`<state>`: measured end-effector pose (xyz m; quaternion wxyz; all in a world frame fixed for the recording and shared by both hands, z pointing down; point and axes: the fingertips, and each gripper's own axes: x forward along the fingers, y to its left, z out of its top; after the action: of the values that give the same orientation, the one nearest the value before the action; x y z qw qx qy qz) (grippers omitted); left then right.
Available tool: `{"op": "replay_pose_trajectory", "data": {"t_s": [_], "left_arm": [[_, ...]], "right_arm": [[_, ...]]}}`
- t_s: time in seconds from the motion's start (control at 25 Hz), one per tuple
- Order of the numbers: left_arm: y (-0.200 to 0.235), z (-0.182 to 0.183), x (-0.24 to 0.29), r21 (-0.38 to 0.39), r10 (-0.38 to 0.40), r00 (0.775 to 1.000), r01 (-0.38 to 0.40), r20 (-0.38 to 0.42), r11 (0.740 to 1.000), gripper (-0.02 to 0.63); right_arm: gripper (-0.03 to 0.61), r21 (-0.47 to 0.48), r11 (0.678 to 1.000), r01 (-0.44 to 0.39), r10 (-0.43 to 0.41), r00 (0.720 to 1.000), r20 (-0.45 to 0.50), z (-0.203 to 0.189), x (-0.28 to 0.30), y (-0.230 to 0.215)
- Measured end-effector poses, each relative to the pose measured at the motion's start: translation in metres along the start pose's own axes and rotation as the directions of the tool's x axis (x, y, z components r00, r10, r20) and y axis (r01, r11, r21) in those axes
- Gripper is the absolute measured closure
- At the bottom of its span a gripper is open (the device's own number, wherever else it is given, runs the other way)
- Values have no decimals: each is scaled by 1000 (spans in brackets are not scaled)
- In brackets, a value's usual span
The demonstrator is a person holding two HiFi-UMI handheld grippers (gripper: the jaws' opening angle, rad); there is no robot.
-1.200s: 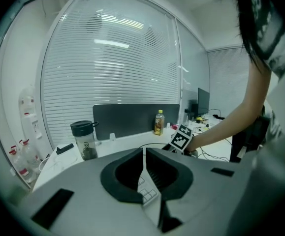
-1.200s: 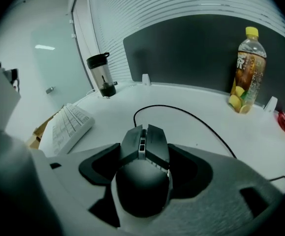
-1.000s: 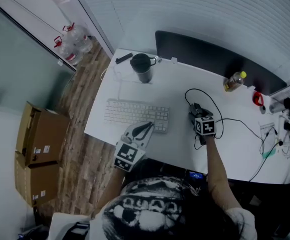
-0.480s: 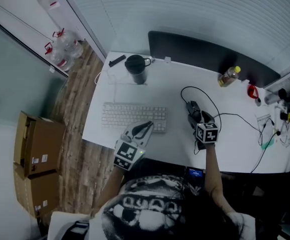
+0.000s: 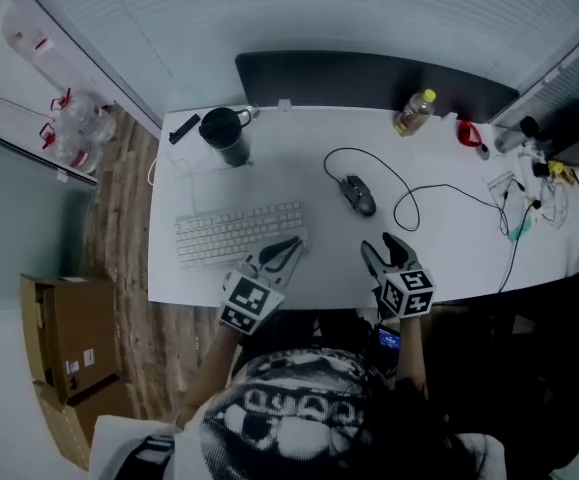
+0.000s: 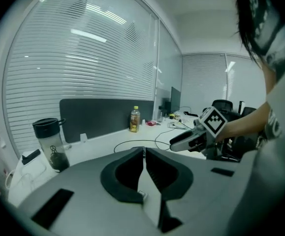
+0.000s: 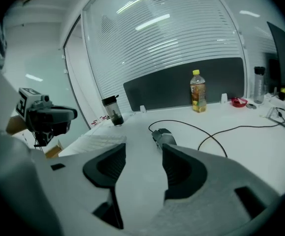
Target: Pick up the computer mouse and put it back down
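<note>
One mouse (image 5: 359, 196) lies flat on the white desk (image 5: 269, 168), near its middle, touched by neither gripper. Its one cable (image 5: 401, 184) loops off toward 1 o'clock and back round to the right.

Two grippers hang over the near edge. The right gripper (image 5: 381, 248) is at 6 o'clock of the mouse and apart from it. Its jaws stand apart, having just been closing, with nothing between them. In the right gripper view the mouse (image 7: 163, 137) sits on the desk beyond the tip of the right-hand jaw. The left gripper (image 5: 291, 246) is at 8 o'clock of the mouse, over the keyboard's near right corner. Its jaws are together and empty.

One keyboard (image 5: 237, 233) lies at 8 o'clock of the mouse. One dark lidded cup (image 5: 224, 136) stands at 10 o'clock, and one yellow-capped bottle (image 5: 414, 112) at 1 o'clock by the dark panel (image 5: 369, 76). One small red thing (image 5: 467, 133) lies at 2 o'clock.

On the floor at the far left, two jugs (image 5: 74, 128) stand at 9 o'clock and two boxes (image 5: 64, 353) at 8 o'clock.
</note>
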<state>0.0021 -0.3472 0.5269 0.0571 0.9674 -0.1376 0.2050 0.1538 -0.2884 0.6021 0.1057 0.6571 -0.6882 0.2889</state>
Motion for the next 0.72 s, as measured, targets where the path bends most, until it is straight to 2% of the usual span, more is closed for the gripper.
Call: {"op": "replay_pose_trajectory", "data": {"t_s": [0.24, 0.4, 0.56, 0.72], "left_arm": [[-24, -14, 18, 55, -124, 991, 126, -52, 990, 597], [-47, -5, 27, 92, -191, 980, 195, -49, 977, 597], [-70, 5, 32, 126, -227, 973, 229, -37, 965, 597], [-94, 12, 27, 140, -225, 974, 226, -20, 964, 597]], "right_arm": [[388, 34, 999, 39, -41, 998, 54, 0, -42, 14], [397, 39, 997, 66, -69, 995, 78, 3, -67, 15], [407, 45, 995, 86, -90, 990, 107, 2, -89, 12], [425, 51, 995, 89, -96, 984, 147, -2, -114, 14]]}}
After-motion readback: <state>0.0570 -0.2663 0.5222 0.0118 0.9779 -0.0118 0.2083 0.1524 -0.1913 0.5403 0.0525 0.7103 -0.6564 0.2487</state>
